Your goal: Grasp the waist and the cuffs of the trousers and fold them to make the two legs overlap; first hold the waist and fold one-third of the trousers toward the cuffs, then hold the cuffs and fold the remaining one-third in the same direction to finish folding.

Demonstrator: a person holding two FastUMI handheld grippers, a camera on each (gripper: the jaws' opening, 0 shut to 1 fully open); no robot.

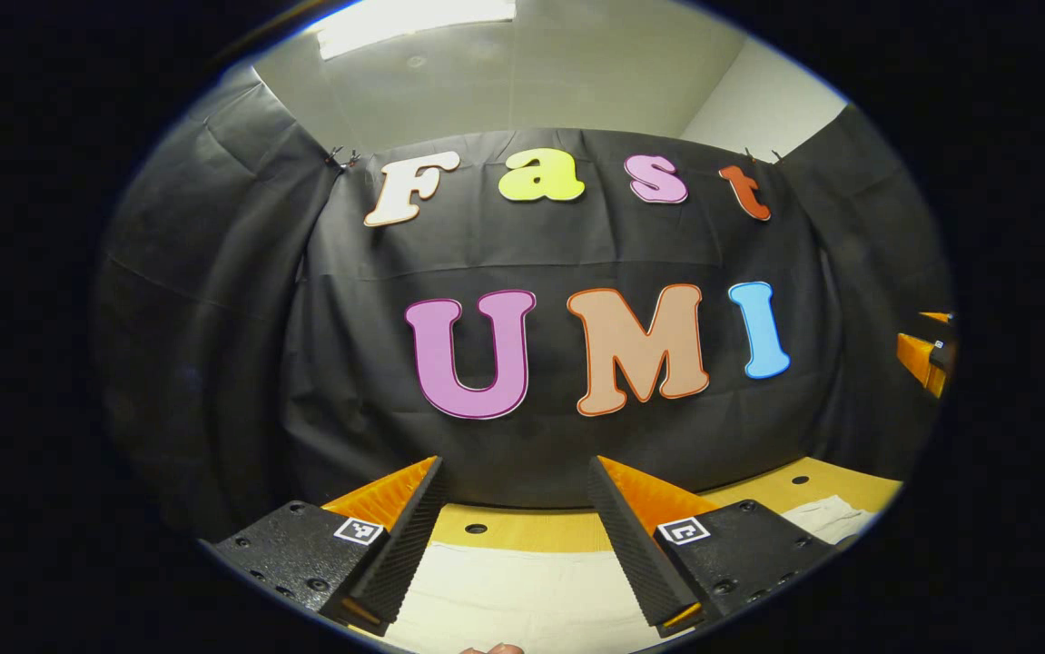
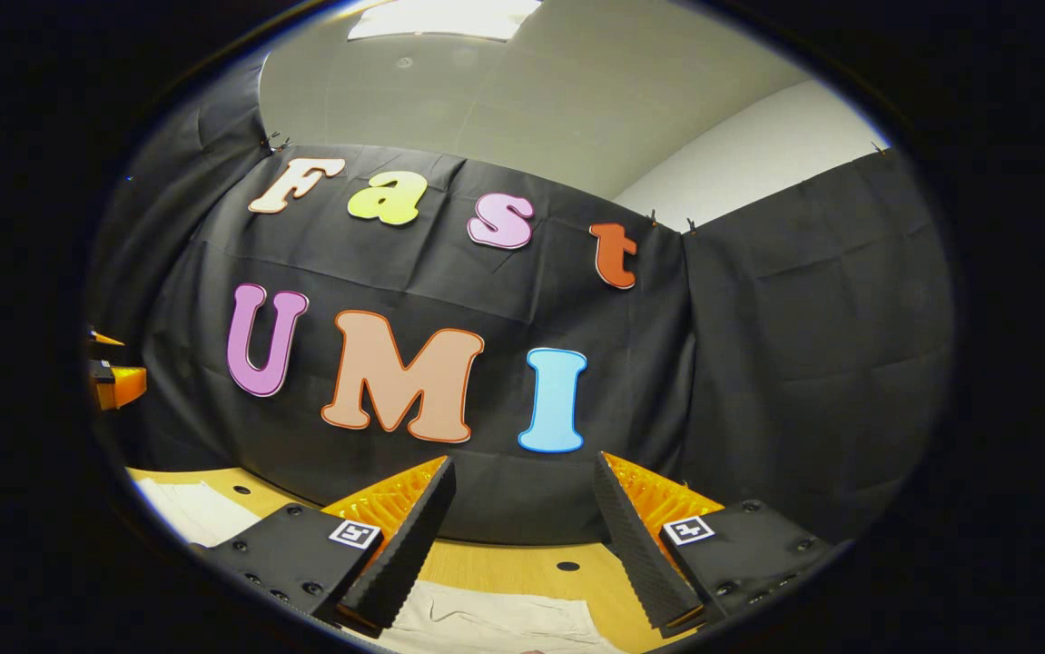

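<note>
The trousers (image 1: 522, 599) are pale cream and lie flat on the wooden bench (image 1: 522, 527), right below your left tool (image 1: 515, 527). In the left gripper view the cloth fills the space low down between the two fingers, and another bit of it shows off to the right by the bench edge. In the right gripper view the trousers (image 2: 486, 622) lie under your right tool (image 2: 522, 527) too, with soft creases in them, and one more pale piece sits far to the left on the bench (image 2: 504, 563).

Your left tool is wide open. Its fingers stand apart and hold nothing. It hangs above the cloth and I cannot tell if it touches it. Your right tool is wide open as well, with nothing between its fingers.

The bench has small dark round holes (image 1: 476, 528) in its top. Behind it hangs the black cloth wall (image 1: 576, 236). Above the wall you can see a pale ceiling with a bright light (image 1: 413, 18).

Each tool shows a little at the side edge of the other one's view.
</note>
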